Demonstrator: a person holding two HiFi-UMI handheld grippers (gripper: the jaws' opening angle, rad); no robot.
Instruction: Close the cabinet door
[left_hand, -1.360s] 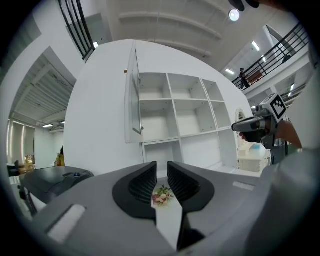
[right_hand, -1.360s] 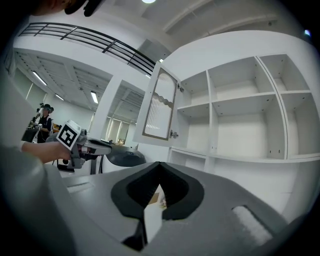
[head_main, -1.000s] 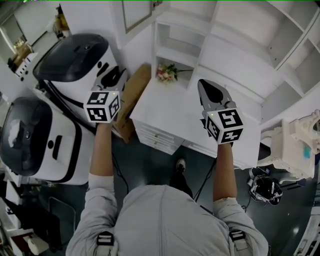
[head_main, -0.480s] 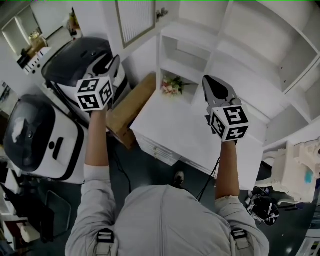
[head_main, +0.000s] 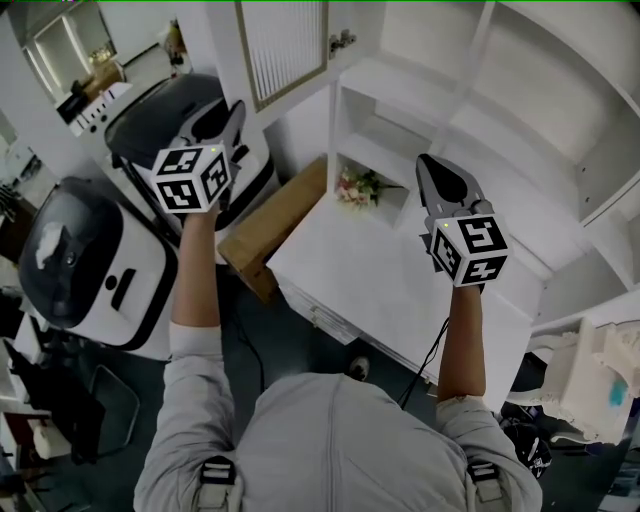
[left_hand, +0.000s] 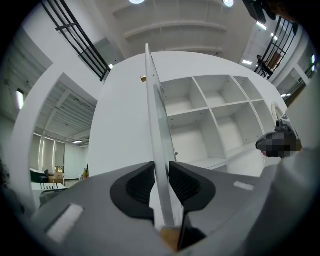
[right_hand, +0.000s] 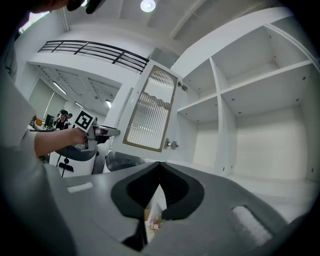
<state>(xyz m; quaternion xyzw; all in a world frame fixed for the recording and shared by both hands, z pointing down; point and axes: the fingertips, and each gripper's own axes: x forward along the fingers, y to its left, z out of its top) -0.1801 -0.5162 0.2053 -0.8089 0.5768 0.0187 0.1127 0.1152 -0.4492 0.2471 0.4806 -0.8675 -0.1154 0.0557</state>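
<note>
The cabinet door (head_main: 285, 50), a wood frame round ribbed glass, stands swung open at the top of the head view. My left gripper (head_main: 232, 112) is raised just below and left of its free edge. In the left gripper view that edge (left_hand: 155, 125) runs edge-on between the closing jaws of the left gripper (left_hand: 161, 170); I see no firm press of the pads on it. The right gripper view shows the door (right_hand: 150, 110) with the left gripper (right_hand: 112, 132) at its lower corner. My right gripper (head_main: 432, 165) hovers over the white counter (head_main: 390, 290), shut and empty (right_hand: 159, 165).
Open white shelves (head_main: 520, 110) fill the cabinet to the right of the door. A small bunch of flowers (head_main: 358, 187) sits in the lowest niche. A cardboard box (head_main: 280, 225) leans beside the counter. Two rounded white-and-black machines (head_main: 75, 260) stand at the left.
Both hands have risen. The left gripper has moved up and toward the open door's edge, and the right has moved forward over the counter toward the shelves.
</note>
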